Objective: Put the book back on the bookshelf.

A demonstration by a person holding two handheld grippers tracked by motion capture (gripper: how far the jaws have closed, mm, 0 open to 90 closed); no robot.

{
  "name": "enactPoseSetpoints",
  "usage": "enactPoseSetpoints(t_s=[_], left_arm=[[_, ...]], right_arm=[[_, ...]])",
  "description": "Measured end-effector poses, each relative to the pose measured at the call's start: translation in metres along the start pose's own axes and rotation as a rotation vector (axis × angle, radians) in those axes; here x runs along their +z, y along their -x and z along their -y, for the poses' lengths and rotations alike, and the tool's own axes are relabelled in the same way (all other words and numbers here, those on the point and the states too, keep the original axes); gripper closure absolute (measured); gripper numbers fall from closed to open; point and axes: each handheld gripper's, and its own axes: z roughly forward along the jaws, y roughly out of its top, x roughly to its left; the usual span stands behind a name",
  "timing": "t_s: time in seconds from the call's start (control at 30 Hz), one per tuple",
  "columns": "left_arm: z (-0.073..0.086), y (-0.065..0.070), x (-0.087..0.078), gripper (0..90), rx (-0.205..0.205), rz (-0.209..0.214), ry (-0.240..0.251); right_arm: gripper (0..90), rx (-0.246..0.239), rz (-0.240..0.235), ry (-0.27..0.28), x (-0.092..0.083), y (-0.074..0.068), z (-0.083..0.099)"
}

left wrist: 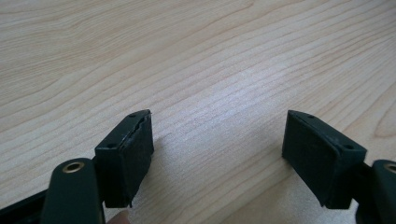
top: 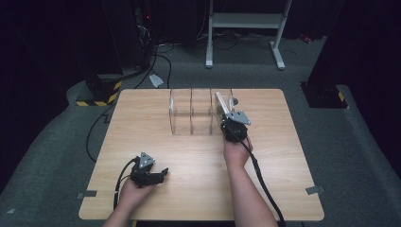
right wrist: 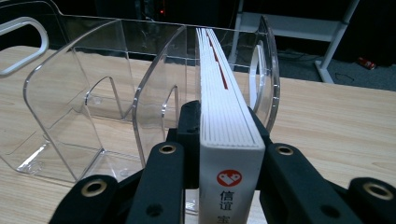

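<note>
**Book clamped at the rack's right-hand slot**

The white book (right wrist: pixel 227 140) sits upright on its edge, spine toward the camera in the right gripper view, a red round logo and dark characters printed on that spine. Its far end is already inside the clear acrylic file rack (top: pixel 191 112), in the compartment at the rack's right end as the high view shows it. One curved clear divider rises close on the book's left, the rack's end wall close on its right, and the page block runs straight between them, touching neither as far as the pictures tell.

The right gripper (top: pixel 232 126) has the book pinched: its black fingers (right wrist: pixel 189 126) press flat on both covers near the spine end, one on each side, with the spine poking out toward the hand. The gripper sits at the rack's near right corner, the forearm reaching up from the bottom edge.

The rack's other two compartments, to the left, stand empty, and the rack rests at the far middle of the wooden worktop (top: pixel 142 137).

Over at the near left, the left gripper (top: pixel 150 174) lies low against the worktop, well apart from the rack. Its fingers (left wrist: pixel 128 154) are spread wide with only bare wood grain between them.

Beyond the worktop: grey carpet, trailing cables, a white frame's legs.
</note>
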Motion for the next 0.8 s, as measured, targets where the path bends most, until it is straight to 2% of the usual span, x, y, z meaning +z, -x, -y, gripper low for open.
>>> enactPoseSetpoints(t_s=[0.23,0.5,0.8], left_arm=[[0.0,0.0,0.0,25.0,-0.002,0.0,0.001],[0.001,0.0,0.0,25.1,-0.002,-0.001,0.002],[0.001,0.0,-0.001,25.2,0.0,-0.002,0.002]], right_arm=[[75.4,-0.012,0.007,0.017,0.002,-0.001,0.002],[72.0,-0.01,0.021,0.006,-0.003,-0.002,0.007],[69.4,0.022,0.002,-0.005,-0.01,0.003,0.009]])
